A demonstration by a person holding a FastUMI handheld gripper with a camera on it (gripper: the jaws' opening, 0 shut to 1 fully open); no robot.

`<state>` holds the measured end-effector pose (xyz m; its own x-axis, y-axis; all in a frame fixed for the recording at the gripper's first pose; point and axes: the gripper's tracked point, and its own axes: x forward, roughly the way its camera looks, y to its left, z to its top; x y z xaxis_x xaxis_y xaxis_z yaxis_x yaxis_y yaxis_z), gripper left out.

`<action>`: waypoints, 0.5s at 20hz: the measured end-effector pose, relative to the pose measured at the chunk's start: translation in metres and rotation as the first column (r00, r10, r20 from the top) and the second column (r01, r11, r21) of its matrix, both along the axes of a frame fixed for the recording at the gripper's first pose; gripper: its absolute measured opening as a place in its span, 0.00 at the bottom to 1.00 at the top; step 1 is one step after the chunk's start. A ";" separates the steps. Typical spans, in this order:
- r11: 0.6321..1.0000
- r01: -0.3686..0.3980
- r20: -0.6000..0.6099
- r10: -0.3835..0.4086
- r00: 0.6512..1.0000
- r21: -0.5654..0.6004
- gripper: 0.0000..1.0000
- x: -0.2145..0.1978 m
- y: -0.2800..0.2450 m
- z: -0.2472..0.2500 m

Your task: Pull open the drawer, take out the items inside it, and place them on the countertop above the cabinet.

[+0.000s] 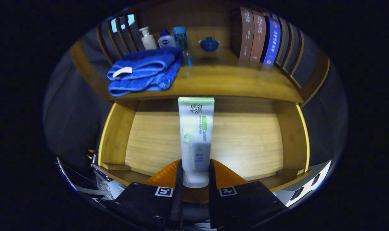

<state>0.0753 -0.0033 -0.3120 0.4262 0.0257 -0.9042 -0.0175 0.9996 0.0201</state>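
While clamped between fingers [181, 175]: tube [196, 134] (upright).

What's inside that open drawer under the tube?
The gripper is shut on the tube above the open drawer. Only bare wood shows inside; the tube and fingers hide a middle strip.

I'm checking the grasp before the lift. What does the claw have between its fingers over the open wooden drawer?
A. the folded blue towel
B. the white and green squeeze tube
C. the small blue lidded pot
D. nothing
B: both fingers of the claw press on the lower end of the white and green squeeze tube, which stands up between them over the open wooden drawer; the folded blue towel lies on the countertop beyond.
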 end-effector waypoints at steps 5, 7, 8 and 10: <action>1.000 -0.002 0.112 0.003 0.994 -0.010 0.36 0.075 0.006 0.030; 1.000 0.006 0.146 -0.004 0.989 -0.008 0.36 0.107 0.006 0.038; 1.000 0.013 0.149 -0.011 0.989 -0.010 0.36 0.124 0.005 0.038; 0.999 0.028 0.132 -0.025 0.991 -0.019 0.36 0.145 -0.002 0.030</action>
